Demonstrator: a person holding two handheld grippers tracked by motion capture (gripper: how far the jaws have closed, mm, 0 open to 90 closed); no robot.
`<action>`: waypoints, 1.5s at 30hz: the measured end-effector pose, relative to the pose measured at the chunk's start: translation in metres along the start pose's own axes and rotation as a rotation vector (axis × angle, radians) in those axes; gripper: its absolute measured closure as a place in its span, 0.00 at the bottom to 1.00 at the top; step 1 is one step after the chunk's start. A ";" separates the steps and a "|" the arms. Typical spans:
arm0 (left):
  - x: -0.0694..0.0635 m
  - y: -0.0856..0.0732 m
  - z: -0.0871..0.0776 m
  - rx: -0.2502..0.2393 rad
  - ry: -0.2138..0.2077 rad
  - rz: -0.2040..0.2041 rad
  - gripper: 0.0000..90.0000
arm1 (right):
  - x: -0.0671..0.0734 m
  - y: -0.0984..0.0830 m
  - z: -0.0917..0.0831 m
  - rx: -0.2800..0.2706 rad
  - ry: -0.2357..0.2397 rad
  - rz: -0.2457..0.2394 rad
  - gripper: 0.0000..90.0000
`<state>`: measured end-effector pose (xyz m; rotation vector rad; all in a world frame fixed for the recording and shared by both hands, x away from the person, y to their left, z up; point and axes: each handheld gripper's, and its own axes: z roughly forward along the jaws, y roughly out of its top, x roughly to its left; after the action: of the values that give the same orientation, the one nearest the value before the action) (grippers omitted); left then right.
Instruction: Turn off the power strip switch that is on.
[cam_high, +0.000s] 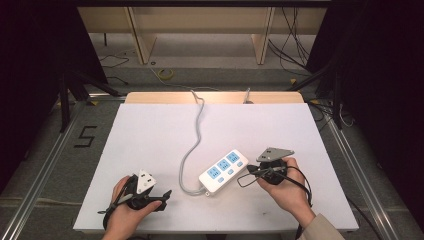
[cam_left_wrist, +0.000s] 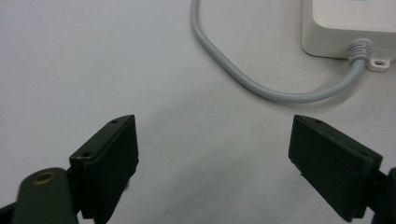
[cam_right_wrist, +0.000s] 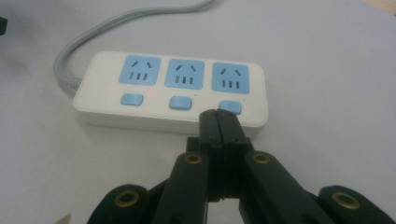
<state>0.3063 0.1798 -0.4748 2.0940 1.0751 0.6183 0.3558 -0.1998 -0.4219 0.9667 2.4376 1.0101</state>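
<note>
A white power strip with three blue sockets and three blue switches lies at the table's middle front. Its grey cable loops from its near-left end and runs to the far edge. My right gripper is shut with nothing in it, and its tips sit just in front of the strip's rightmost blue switch. In the high view that right gripper is at the strip's right end. My left gripper is open wide over bare table, short of the cable loop and the strip's corner. It shows as the left gripper near the front left.
The white tabletop has open room to the left and at the back. Its front edge runs just behind both hands. Grey floor with a black "5" mark, metal rails and wooden furniture legs lie beyond the table.
</note>
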 end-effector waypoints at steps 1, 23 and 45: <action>0.000 0.000 0.000 0.001 0.000 0.001 0.17 | 0.000 0.000 0.000 0.001 0.001 -0.001 1.00; 0.000 0.000 0.000 0.002 0.000 0.004 0.17 | 0.005 0.008 0.006 0.013 0.029 -0.008 1.00; 0.000 0.000 0.000 0.002 -0.001 0.007 0.17 | 0.012 0.017 0.015 0.026 0.044 -0.028 1.00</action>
<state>0.3063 0.1793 -0.4745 2.0999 1.0689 0.6202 0.3629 -0.1758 -0.4206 0.9252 2.4987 1.0024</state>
